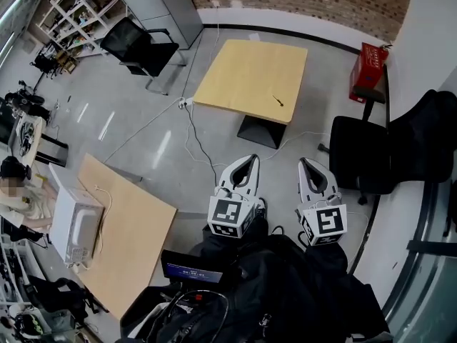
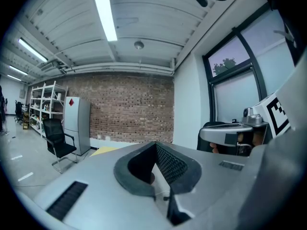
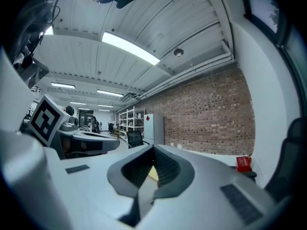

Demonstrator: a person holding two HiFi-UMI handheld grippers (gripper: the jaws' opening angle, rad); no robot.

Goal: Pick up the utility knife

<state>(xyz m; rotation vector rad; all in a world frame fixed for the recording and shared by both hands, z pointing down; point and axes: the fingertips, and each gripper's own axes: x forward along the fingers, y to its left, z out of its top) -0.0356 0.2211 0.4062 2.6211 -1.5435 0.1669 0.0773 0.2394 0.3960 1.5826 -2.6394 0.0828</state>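
Head view: left gripper (image 1: 251,159) and right gripper (image 1: 303,163) side by side, near; utility knife (image 1: 277,101), a tiny dark speck, lies on the far table (image 1: 243,70), well apart | Left gripper view: jaws clenched, empty | Right gripper view: jaws clenched, empty

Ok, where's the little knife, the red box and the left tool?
utility knife (image 1: 277,101), head view: middle of the small dark thing on the table (image 1: 243,70).
red box (image 1: 369,71), head view: its red side.
left tool (image 1: 251,158), head view: where its two tips meet.
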